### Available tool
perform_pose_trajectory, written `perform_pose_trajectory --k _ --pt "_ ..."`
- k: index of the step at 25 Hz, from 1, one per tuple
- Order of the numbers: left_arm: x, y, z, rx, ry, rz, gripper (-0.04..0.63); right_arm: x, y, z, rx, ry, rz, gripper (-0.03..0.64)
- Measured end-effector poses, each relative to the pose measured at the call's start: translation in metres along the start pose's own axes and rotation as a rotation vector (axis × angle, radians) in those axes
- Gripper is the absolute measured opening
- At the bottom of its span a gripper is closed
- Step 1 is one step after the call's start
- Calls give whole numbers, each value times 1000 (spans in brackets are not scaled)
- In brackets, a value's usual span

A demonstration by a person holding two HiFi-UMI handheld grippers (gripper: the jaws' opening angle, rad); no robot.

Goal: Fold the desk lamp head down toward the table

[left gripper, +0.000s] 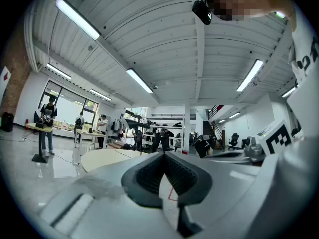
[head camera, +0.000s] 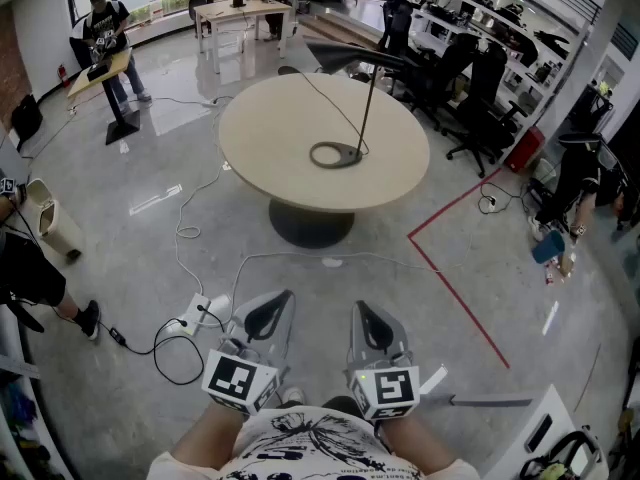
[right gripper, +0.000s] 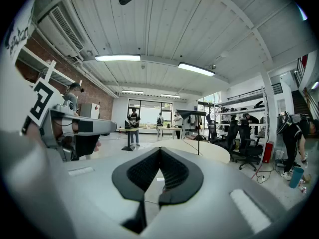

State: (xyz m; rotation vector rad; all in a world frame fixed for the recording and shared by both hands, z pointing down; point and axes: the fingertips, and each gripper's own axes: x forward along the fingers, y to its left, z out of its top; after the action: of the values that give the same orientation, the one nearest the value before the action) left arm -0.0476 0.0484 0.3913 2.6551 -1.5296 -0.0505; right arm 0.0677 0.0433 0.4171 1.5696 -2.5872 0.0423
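— Grey polished floor (head camera: 120, 268) fills most of this office; what sits in the middle?
— One round beige surface (head camera: 280, 133) on a dark pedestal. Black office chairs (head camera: 480, 98) crowd beyond its right edge, and a person (head camera: 104, 23) works at a standing desk far left.
— And the desk lamp (head camera: 350, 57)?
— It stands right of centre on that surface, with its ring base (head camera: 350, 152) flat, its thin pole upright and its head raised and level.
— Anything between it and the tongs?
— Open floor, with red tape (head camera: 455, 296) to the right and a white power strip (head camera: 195, 313) with cords to the left.
— The tongs themselves?
— Both are closed tip to tip on nothing. The left tongs (head camera: 288, 293) and right tongs (head camera: 357, 305) hang side by side, well apart from the lamp.
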Motion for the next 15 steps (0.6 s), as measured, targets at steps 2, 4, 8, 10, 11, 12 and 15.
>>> perform_pose_trajectory --k 2,4,8,10,11,12,15 --pt "2 1 -2 4 7 3 6 1 -2 -1 -1 3 1 9" --pt "3 1 -4 5 12 3 6 1 -2 -3 -3 7 1 9" --pt "2 4 -7 0 15 6 6 2 0 -6 3 11 1 9" --pt "1 5 -8 -4 14 5 6 3 0 -7 23 5 4 9" --pt "1 6 -9 -6 15 5 6 3 -1 -6 37 -1 3 9" --pt "1 6 -9 -7 16 5 6 3 -2 -6 46 -6 -2 9" --pt "-1 7 -9 -12 17 5 6 3 -2 -5 42 -7 -15 9"
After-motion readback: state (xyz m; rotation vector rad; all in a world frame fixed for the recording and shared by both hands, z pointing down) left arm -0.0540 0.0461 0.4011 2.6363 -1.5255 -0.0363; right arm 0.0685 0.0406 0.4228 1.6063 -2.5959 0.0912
